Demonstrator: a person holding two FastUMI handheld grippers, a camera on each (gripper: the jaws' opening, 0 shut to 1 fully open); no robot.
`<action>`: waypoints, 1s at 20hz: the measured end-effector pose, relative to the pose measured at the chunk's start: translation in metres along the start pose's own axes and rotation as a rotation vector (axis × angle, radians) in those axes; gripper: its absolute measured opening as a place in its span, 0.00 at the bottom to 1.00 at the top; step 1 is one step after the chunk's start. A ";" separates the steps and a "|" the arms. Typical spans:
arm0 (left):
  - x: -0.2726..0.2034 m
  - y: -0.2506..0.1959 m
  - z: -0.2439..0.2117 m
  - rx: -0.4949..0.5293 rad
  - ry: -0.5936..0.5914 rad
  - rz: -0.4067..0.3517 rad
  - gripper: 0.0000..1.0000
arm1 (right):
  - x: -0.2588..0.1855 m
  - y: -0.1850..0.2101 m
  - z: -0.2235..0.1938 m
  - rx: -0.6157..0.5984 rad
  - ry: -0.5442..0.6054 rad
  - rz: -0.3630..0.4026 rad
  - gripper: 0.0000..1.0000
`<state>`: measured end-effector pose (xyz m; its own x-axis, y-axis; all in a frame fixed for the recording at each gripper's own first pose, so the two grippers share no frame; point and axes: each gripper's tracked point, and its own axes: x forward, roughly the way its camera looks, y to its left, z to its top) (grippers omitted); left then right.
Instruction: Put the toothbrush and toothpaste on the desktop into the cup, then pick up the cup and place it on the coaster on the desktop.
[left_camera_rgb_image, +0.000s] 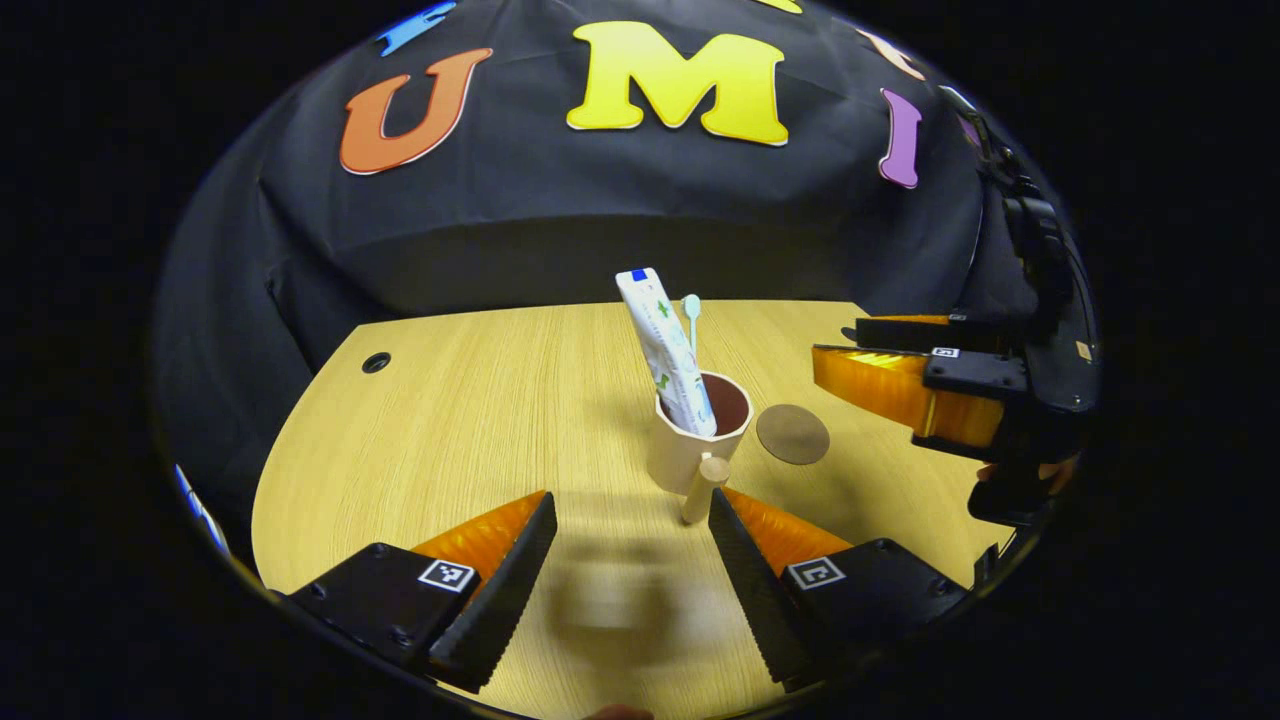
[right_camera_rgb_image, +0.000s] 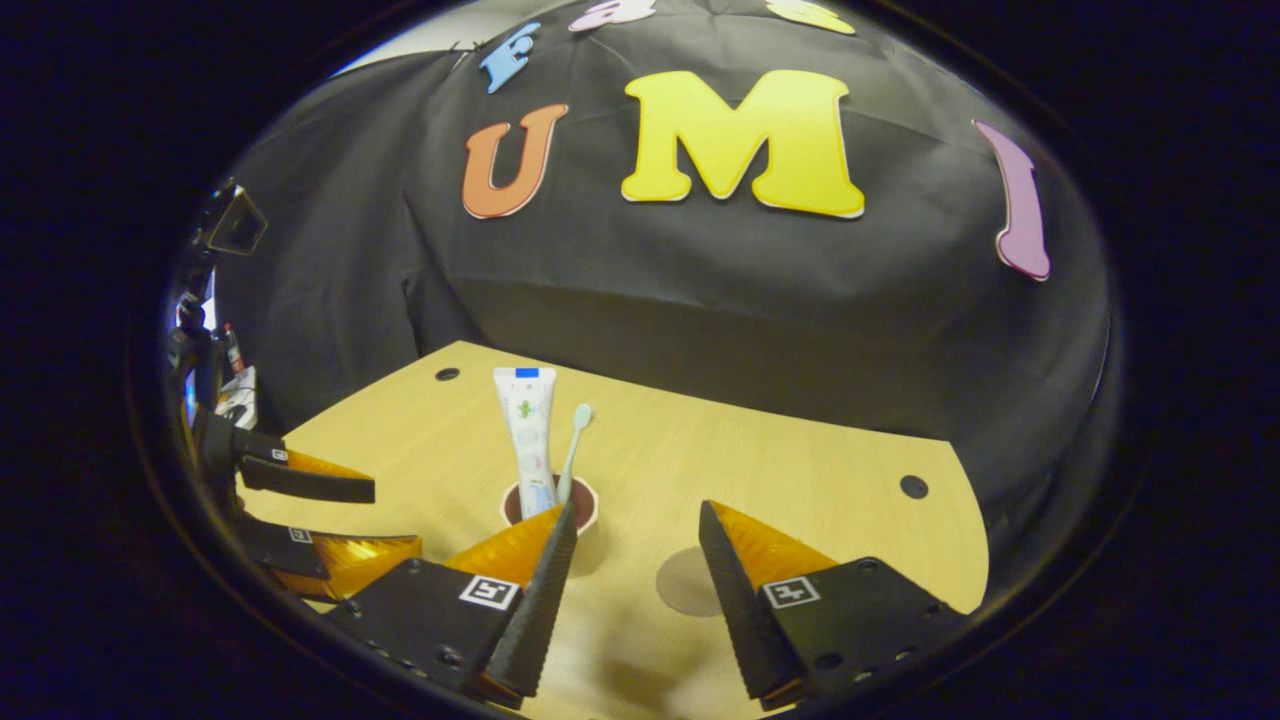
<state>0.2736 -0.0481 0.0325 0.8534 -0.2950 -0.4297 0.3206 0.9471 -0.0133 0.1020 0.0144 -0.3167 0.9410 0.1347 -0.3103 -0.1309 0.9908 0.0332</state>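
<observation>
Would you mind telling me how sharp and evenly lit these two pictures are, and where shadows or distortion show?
Left gripper view: the cup and toothpaste are sharp; a soft blurred shadow lies on the desktop between the left tool fingers, and the desk edge bows. Right gripper view: the right tool is in focus; the coaster looks dim and smeared.

Your left gripper (left_camera_rgb_image: 632, 510) has bare table (left_camera_rgb_image: 450, 420) ahead and to its left. The cup (left_camera_rgb_image: 690, 440) stands just past its jaws, handle (left_camera_rgb_image: 703, 488) toward you, tube (left_camera_rgb_image: 665, 350) and brush (left_camera_rgb_image: 691, 320) sticking up. The coaster (left_camera_rgb_image: 793, 434) beside it lies uncovered. The right gripper (left_camera_rgb_image: 840, 350) hangs just beyond the coaster, blocking that side.
</observation>
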 end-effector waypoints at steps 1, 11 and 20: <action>0.003 -0.004 0.001 0.007 0.009 -0.011 0.97 | -0.006 -0.004 -0.001 0.004 0.000 -0.010 0.77; 0.056 -0.036 0.007 0.017 0.218 -0.098 0.97 | -0.049 -0.033 -0.024 0.050 0.011 -0.058 0.86; 0.082 -0.049 -0.007 0.139 0.416 -0.099 0.91 | -0.063 -0.064 -0.069 0.139 0.095 -0.090 0.87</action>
<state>0.3252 -0.1175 -0.0087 0.5869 -0.2805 -0.7595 0.4690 0.8824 0.0365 0.0295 -0.0586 -0.3647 0.9125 0.0510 -0.4059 0.0027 0.9914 0.1307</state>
